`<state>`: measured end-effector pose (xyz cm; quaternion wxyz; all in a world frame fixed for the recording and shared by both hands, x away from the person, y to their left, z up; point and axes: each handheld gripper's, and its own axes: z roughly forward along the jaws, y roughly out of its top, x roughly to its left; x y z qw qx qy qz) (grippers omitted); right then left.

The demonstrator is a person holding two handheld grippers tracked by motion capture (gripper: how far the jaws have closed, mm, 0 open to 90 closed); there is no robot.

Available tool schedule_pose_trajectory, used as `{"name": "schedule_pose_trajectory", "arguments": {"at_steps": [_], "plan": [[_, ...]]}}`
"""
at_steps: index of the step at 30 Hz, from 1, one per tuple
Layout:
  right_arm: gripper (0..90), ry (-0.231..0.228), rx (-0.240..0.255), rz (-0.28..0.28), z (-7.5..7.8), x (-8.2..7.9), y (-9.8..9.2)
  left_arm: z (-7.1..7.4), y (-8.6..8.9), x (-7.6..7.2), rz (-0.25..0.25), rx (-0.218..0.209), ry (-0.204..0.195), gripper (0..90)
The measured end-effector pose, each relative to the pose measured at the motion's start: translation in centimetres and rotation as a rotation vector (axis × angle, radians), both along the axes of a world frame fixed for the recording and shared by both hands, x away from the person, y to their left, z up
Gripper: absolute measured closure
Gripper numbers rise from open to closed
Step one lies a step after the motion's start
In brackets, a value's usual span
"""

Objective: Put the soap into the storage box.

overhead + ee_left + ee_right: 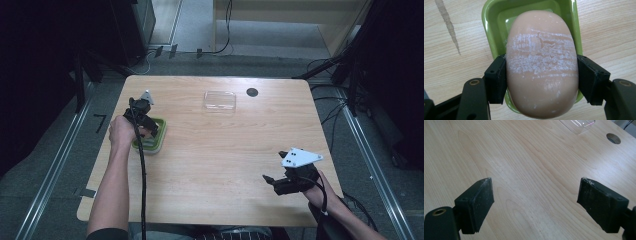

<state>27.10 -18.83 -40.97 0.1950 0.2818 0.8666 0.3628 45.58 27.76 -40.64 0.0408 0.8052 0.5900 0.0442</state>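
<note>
A peach-coloured bar of soap (541,72), scuffed white across its top, is clamped between the two black jaws of my left gripper (541,80). It hangs just over a green soap dish (492,30). In the high view that dish (159,137) sits near the table's left edge with my left gripper (145,122) pointing down into it. My right gripper (270,181) rests low near the front right of the table, open, with only bare wood between its fingers (477,200).
A clear plastic lid or tray (220,100) lies at the back middle of the table, its corner (577,125) visible in the right gripper view. A round cable hole (252,92) is beside it. A dark streak (447,25) marks the wood left of the dish.
</note>
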Motion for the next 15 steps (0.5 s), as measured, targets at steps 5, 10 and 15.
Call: {"name": "schedule_pose_trajectory", "arguments": {"at_steps": [5,10,15], "plan": [[13.5,-0.002,0.0,0.002,0.0,0.0,0.0,-0.4,-0.1,0.2,0.013,0.007,-0.013,34.4],[13.6,0.001,0.002,-0.004,0.0,-0.1,-0.1,-0.8,-0.2,0.4,0.029,0.001,-0.027,34.3],[13.6,0.002,0.002,-0.004,0.0,0.0,-0.1,-1.3,-0.4,0.4,0.031,-0.001,-0.021,34.3]]}}
